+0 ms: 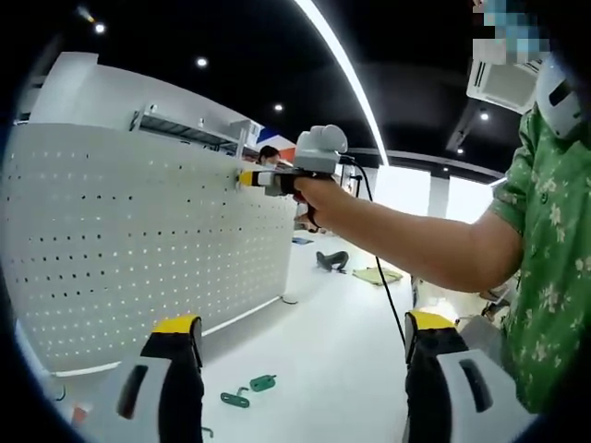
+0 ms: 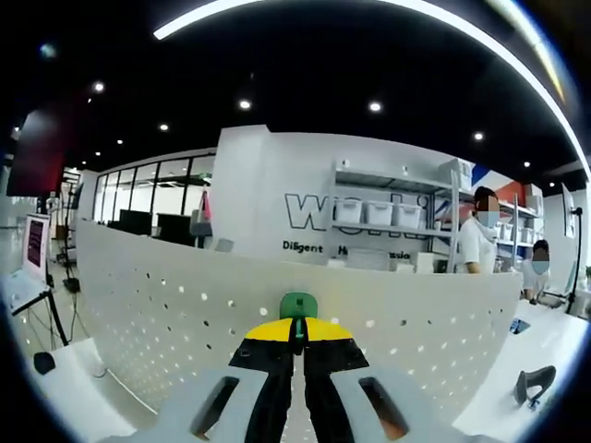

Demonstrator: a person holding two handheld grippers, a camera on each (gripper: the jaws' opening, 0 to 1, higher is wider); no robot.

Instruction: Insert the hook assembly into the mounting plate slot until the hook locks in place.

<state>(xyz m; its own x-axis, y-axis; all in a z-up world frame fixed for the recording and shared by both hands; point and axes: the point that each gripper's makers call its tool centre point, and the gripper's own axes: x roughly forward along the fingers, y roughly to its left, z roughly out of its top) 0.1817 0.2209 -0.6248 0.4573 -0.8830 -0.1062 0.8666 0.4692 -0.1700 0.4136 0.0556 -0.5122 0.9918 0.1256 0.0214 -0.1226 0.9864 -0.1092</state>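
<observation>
Green hook (image 2: 298, 305) — smooth, rounded plastic — sits pinched between the closed yellow-tipped jaws of the right claw (image 2: 297, 329) at lower centre, against the white perforated mounting plate (image 2: 166, 295). Left claw (image 1: 305, 334) gapes wide; two flat green hooks (image 1: 247, 390) lie on the glossy white worktop (image 1: 332, 351) beyond.

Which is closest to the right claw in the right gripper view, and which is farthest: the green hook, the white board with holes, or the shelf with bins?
1. Green hook: pinched at the tips of the right claw.
2. White board with holes: just behind the hook, spreading to both sides.
3. Shelf with bins: far behind the board, up and to the right.
</observation>
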